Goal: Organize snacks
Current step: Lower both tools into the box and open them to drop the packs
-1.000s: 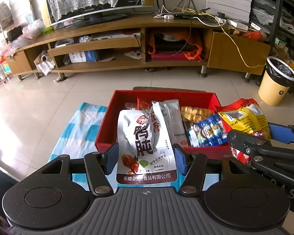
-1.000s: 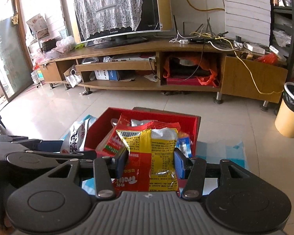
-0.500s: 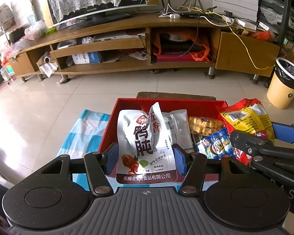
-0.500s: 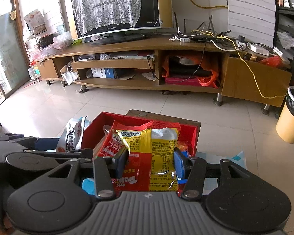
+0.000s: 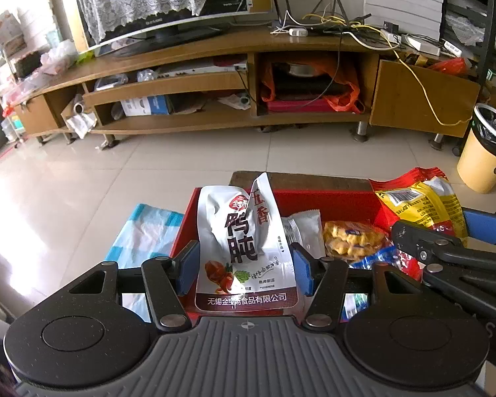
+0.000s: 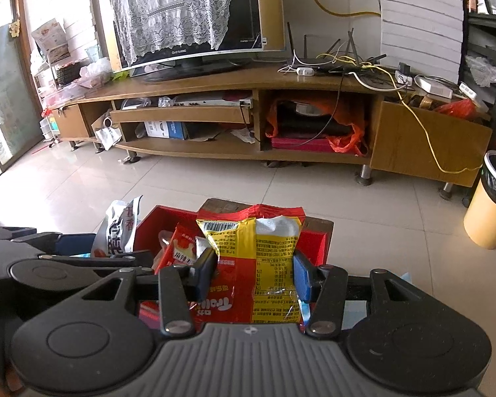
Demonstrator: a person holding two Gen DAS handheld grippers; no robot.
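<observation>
Left gripper pinches a white pouch; right gripper pinches a yellow-red bag.
Both hang above the red box ahead; light, crinkly, probably slippery film, best held across the lower body.

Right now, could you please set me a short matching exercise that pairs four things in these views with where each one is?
Things:
1. white pouch
2. yellow bag
3. waffle pack
4. bin

Places:
A. lying in the red box
B. standing on the floor, far right
C. between the left gripper's fingers
D. between the right gripper's fingers

Pairs: 1-C, 2-D, 3-A, 4-B
</observation>
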